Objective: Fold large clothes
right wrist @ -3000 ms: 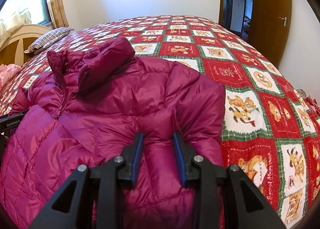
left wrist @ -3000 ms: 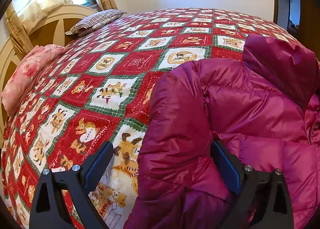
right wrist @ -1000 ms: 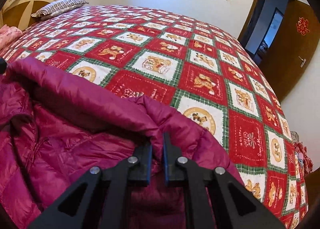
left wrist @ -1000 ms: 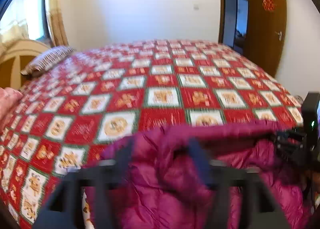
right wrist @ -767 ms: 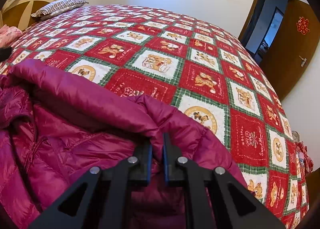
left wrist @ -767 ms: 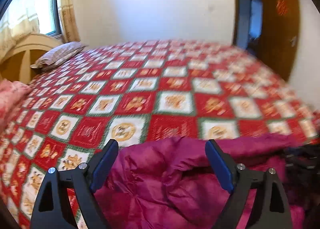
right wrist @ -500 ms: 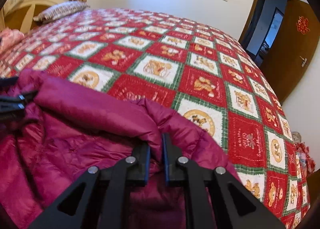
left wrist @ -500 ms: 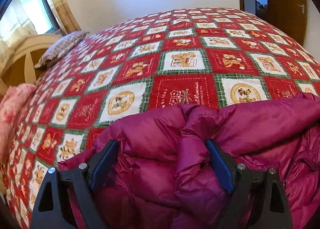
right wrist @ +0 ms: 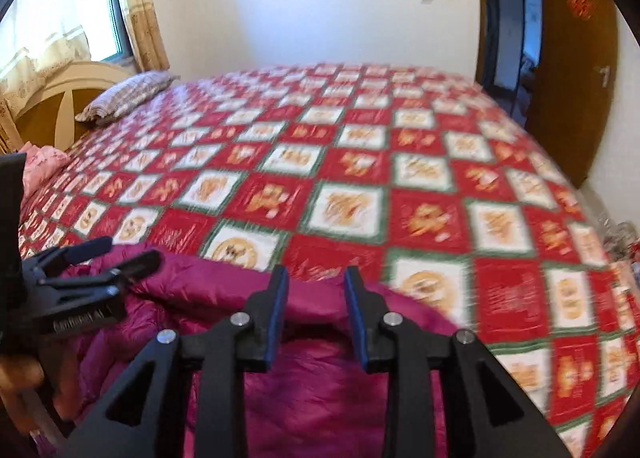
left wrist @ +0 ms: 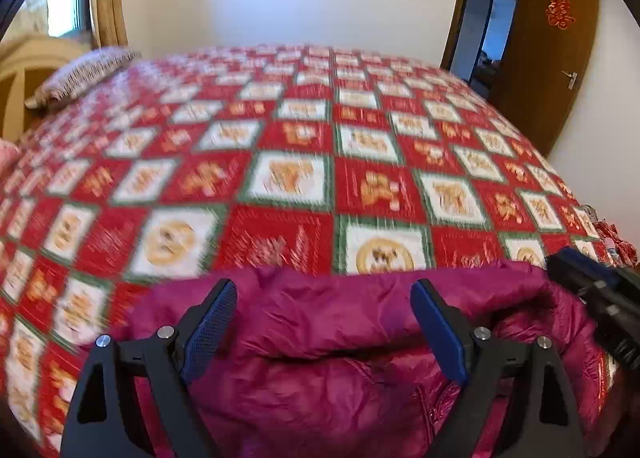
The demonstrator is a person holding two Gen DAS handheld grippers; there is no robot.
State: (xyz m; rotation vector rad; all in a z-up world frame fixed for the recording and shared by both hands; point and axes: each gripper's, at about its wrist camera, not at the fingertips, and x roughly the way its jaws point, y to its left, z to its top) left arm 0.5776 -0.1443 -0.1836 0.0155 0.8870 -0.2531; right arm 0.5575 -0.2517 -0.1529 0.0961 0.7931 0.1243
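Note:
A magenta puffer jacket [left wrist: 340, 342] lies folded on the red patchwork quilt [left wrist: 288, 177], its folded edge facing the far side of the bed. My left gripper [left wrist: 323, 286] hovers over that edge, open wide, with no cloth pressed between its pads. In the right wrist view the jacket [right wrist: 320, 386] fills the lower middle. My right gripper [right wrist: 316, 278] stands just above the fold; its jaws are opening, and the pads are clear of the cloth. The left gripper [right wrist: 124, 254] shows at the left of that view, and the right gripper's body [left wrist: 592, 298] at the right edge of the left wrist view.
A striped pillow [right wrist: 128, 93] and a wooden headboard [right wrist: 68, 93] are at the far left, with pink bedding [right wrist: 44, 161] beside them. A brown door [left wrist: 552, 57] stands open at the back right. The quilt [right wrist: 360, 177] stretches beyond the jacket.
The right gripper was shut on the jacket's folded edge; its jaws have now parted and it has lifted off. The left gripper stayed open and shifted over the fold.

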